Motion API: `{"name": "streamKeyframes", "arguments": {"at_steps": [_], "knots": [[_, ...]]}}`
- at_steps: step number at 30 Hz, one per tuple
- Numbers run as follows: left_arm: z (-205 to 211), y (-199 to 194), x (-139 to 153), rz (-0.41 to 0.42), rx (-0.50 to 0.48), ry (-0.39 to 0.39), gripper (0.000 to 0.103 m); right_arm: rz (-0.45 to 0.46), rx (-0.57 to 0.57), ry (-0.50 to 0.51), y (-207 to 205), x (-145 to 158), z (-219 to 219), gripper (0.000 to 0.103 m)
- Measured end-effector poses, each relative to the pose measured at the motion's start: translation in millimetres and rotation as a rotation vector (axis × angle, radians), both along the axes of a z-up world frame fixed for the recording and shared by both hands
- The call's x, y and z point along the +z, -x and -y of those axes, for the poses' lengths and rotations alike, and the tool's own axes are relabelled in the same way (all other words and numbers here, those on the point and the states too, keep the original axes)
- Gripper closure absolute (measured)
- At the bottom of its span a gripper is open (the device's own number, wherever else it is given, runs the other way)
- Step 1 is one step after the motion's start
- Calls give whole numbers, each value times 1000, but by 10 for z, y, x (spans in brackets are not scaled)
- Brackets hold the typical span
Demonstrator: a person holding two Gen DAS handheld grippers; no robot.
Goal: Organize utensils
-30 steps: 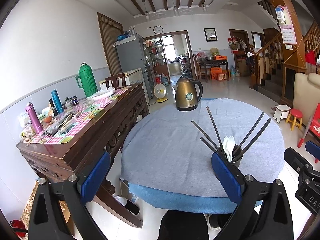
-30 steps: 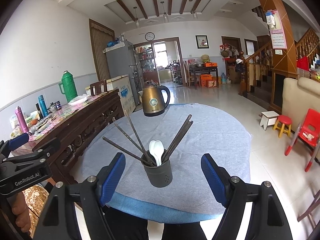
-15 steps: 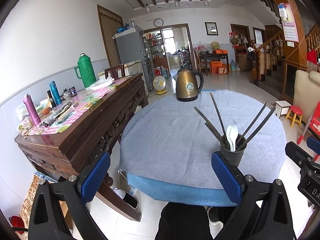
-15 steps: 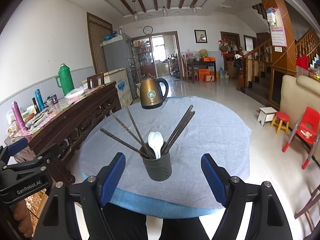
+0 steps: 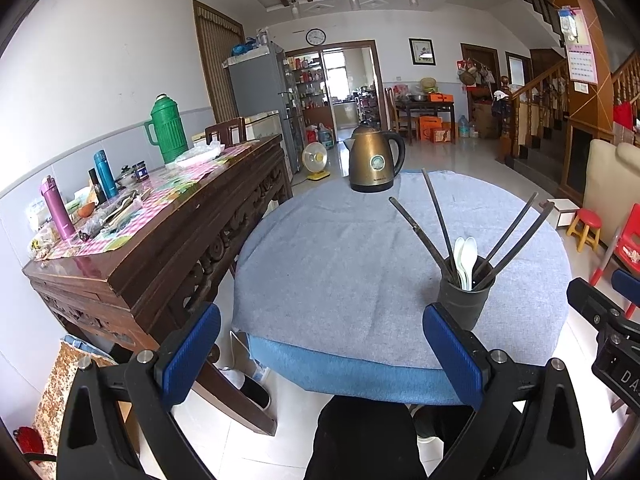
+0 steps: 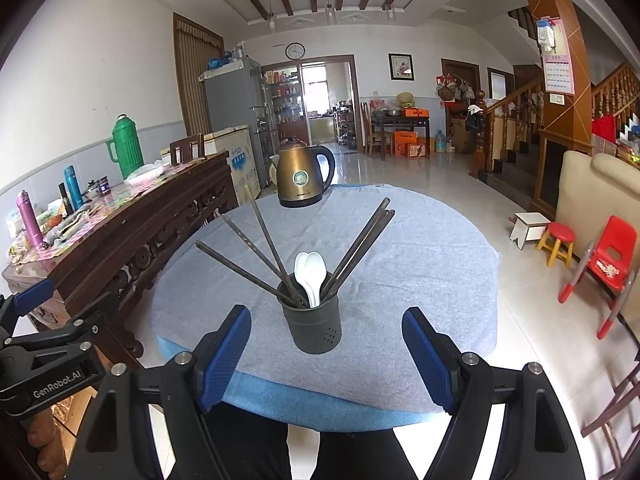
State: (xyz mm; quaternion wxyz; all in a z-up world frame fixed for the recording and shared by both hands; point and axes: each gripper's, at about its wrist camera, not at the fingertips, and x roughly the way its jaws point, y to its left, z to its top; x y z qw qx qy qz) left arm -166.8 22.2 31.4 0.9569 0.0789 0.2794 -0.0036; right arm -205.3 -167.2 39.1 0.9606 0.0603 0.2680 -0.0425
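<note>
A dark grey utensil cup (image 6: 314, 326) stands near the front edge of a round table under a blue-grey cloth (image 6: 420, 272). It holds several dark chopsticks (image 6: 264, 236) fanned outwards and two white spoons (image 6: 310, 276). The cup also shows in the left wrist view (image 5: 464, 300), at the right. My right gripper (image 6: 326, 356) is open and empty, held back off the table's front edge, facing the cup. My left gripper (image 5: 320, 354) is open and empty, off the front edge to the cup's left.
A bronze electric kettle (image 6: 302, 178) stands at the table's far side. A carved wooden sideboard (image 5: 160, 240) with flasks and clutter runs along the left. A red child's chair (image 6: 604, 256) and small stools stand on the tiled floor at the right.
Both grippers have drawn back from the table and risen a little; the cup now looks smaller and farther away. Both stay open and empty.
</note>
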Motion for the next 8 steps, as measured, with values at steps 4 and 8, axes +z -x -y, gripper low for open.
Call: {"name": "streamKeyframes", "arguments": {"at_steps": [4, 8], "knots": [[-19, -31, -20, -5, 1, 6, 2, -11, 2, 2, -39, -28, -4, 22], [-49, -121, -59, -15, 3, 19, 2, -31, 3, -8, -104, -72, 43, 22]]}}
